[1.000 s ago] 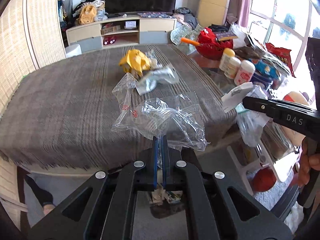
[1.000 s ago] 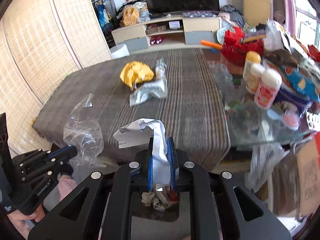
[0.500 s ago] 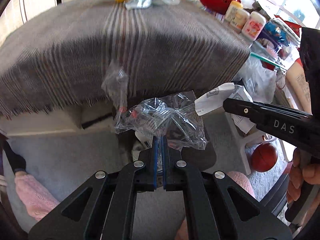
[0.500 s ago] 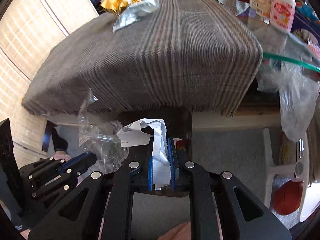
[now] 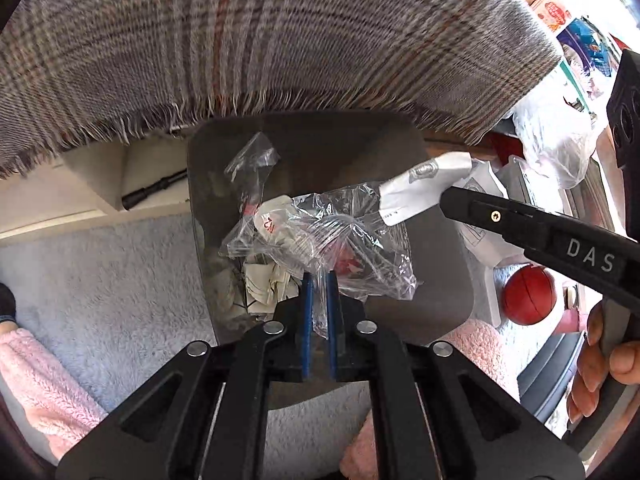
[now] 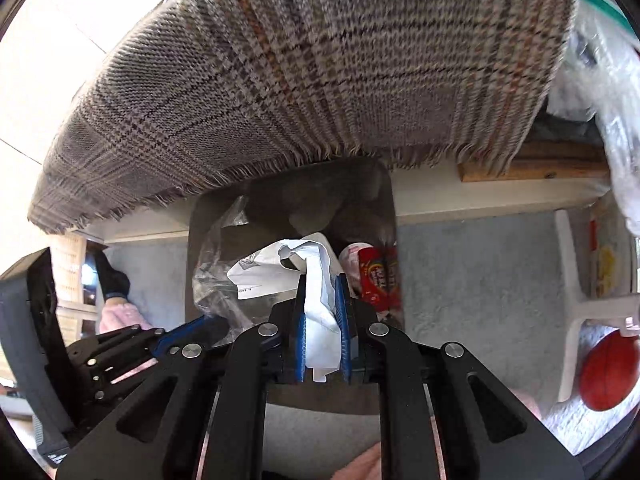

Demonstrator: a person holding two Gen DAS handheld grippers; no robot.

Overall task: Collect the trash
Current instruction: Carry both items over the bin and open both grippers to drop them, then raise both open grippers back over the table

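Both grippers hang over a dark grey trash bin point(image 5: 320, 140) point(image 6: 320, 188) standing below the table edge. My left gripper point(image 5: 319, 276) has the neck of a crumpled clear plastic bag point(image 5: 320, 232) between its blue pads; its jaws are opening and a narrow gap shows beside the film. My right gripper point(image 6: 322, 280) is shut on a crumpled white paper point(image 6: 280, 268), which juts over the bin. In the left wrist view that paper point(image 5: 424, 184) sticks out of the right gripper point(image 5: 448, 200). The bin holds white scraps point(image 5: 264, 284) and a red wrapper point(image 6: 376, 276).
A fringed plaid tablecloth point(image 5: 280, 40) overhangs the bin's far side. Grey carpet point(image 5: 120, 280) surrounds it. A red ball point(image 5: 528, 294) and a white stool leg point(image 6: 572, 280) lie to the right. Pink fuzzy fabric point(image 5: 40, 384) sits at the lower left, and a hand point(image 5: 600, 360) grips the right handle.
Both grippers have dropped from tabletop height to just above the bin and tilted down. The table top has left view. The left pads have parted slightly around the bag.
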